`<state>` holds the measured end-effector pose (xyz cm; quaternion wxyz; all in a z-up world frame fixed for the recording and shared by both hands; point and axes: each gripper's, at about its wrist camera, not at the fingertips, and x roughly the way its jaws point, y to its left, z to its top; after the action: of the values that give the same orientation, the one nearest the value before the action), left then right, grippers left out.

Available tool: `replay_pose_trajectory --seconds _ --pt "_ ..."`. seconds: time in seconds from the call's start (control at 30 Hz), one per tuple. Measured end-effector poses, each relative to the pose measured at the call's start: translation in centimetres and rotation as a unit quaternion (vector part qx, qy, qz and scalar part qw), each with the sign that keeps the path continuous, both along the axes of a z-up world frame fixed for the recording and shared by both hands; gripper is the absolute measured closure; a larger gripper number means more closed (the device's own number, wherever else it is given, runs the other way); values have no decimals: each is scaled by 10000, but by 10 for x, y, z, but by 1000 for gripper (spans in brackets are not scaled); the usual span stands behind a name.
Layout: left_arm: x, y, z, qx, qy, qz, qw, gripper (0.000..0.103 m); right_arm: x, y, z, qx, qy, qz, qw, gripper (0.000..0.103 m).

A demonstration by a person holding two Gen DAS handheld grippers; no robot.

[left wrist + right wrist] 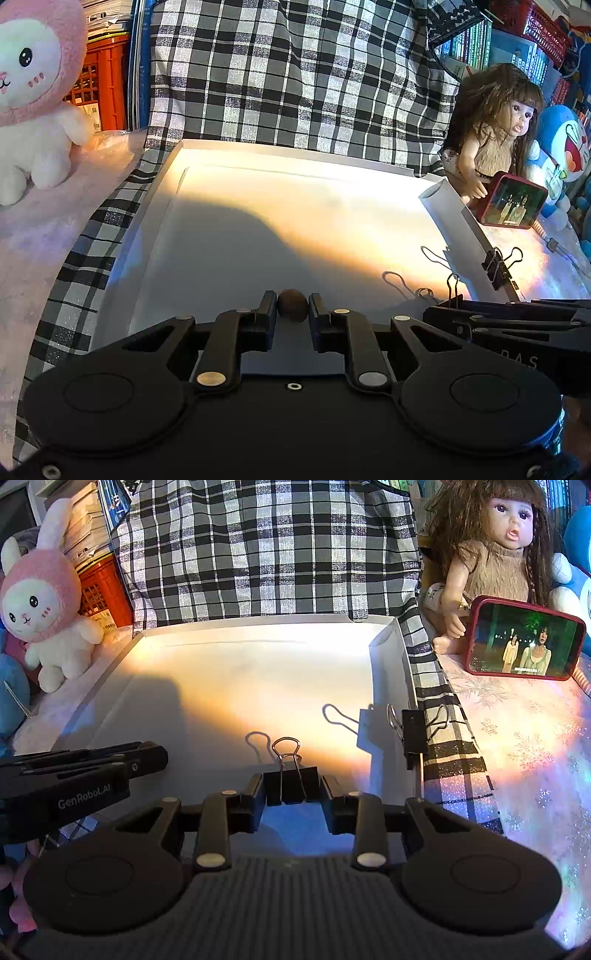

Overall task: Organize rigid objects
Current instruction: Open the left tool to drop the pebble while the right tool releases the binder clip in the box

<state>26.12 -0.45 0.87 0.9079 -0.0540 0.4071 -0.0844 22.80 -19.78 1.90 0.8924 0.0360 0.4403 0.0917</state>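
Note:
My left gripper [292, 306] is shut on a small brown nut-like ball [292, 305] and holds it over the near part of a shallow white tray [229, 229]. My right gripper [291, 788] is shut on a black binder clip [291, 781], wire handles pointing forward, over the same tray [236, 672]. Each gripper shows in the other's view: the right one [517, 314] at the left wrist view's right, the left one [74, 771] at the right wrist view's left.
A second black binder clip [414, 734] is clamped on the tray's right wall; it also shows in the left wrist view [496, 264]. A doll [491, 550], a red-cased phone [524, 638], a pink plush bunny [44, 602] and checked cloth [273, 546] surround the tray.

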Motion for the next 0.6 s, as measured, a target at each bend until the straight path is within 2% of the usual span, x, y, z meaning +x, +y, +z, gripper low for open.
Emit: replay_pose_trajectory --seconds 0.27,0.37,0.4,0.43,0.5,0.6 --pt "0 0 0 -19 11 8 10000 85 -1 0 0 -1 -7 -1 10000 61" --pt "3 3 5 -96 152 41 9998 84 0 -2 4 36 40 -5 10000 59" --pt "4 5 9 -159 158 28 9997 80 0 -3 7 56 29 -11 10000 50" --pt "3 7 13 -207 117 6 9997 74 0 -4 10 65 -12 -9 10000 47" --pt "1 8 23 -192 -21 -8 9998 61 -1 -7 18 110 -85 28 9999 44" --pt "-7 7 36 -49 -211 -110 9997 54 -4 -9 27 76 -187 39 9998 40"
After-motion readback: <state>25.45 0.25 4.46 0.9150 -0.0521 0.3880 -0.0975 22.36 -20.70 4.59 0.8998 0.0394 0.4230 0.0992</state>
